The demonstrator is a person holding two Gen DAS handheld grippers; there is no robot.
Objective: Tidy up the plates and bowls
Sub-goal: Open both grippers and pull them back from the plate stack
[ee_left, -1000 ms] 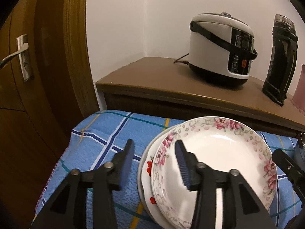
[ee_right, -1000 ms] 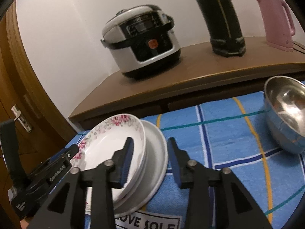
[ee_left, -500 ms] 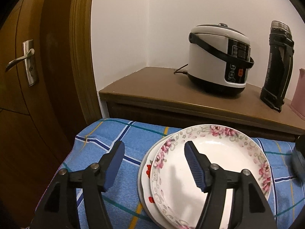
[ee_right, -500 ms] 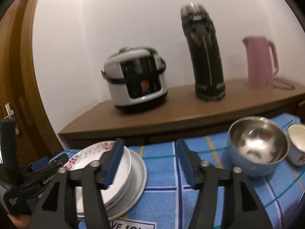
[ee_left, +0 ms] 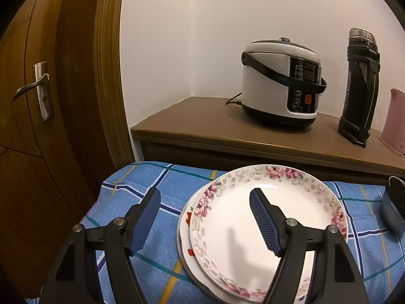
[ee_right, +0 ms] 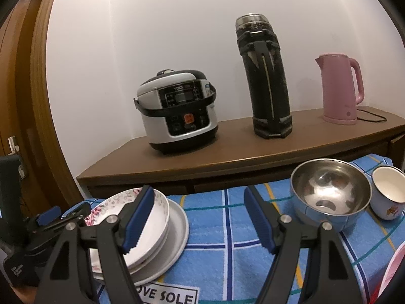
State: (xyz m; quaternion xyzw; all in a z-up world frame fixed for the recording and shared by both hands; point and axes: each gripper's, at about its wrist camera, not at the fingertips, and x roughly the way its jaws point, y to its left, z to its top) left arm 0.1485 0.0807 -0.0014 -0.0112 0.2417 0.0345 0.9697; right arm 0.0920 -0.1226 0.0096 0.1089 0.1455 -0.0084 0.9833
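The left tool (ee_left: 205,217) has its jaws opening, nothing pressed between them: its right pad hangs over the floral plate (ee_left: 268,217), its left pad over the blue checked cloth (ee_left: 141,179). The right tool (ee_right: 200,217) is likewise opening and empty, its left pad in front of the plate's far rim. Both read as released because the plate now sits on the plate stack (ee_right: 177,230), so the stacking step looks done. Near the right tool stand the steel bowl (ee_right: 329,197) and, touching or just beside it, a white cup (ee_right: 387,195), probably next to be sorted. On the counter (ee_right: 227,152) behind are a rice cooker (ee_right: 177,116), flask (ee_right: 268,81) and pink kettle (ee_right: 339,88).

A second ago both tools were narrower, each straddling the plate's rim; since then the right tool has swung up toward the bowl.
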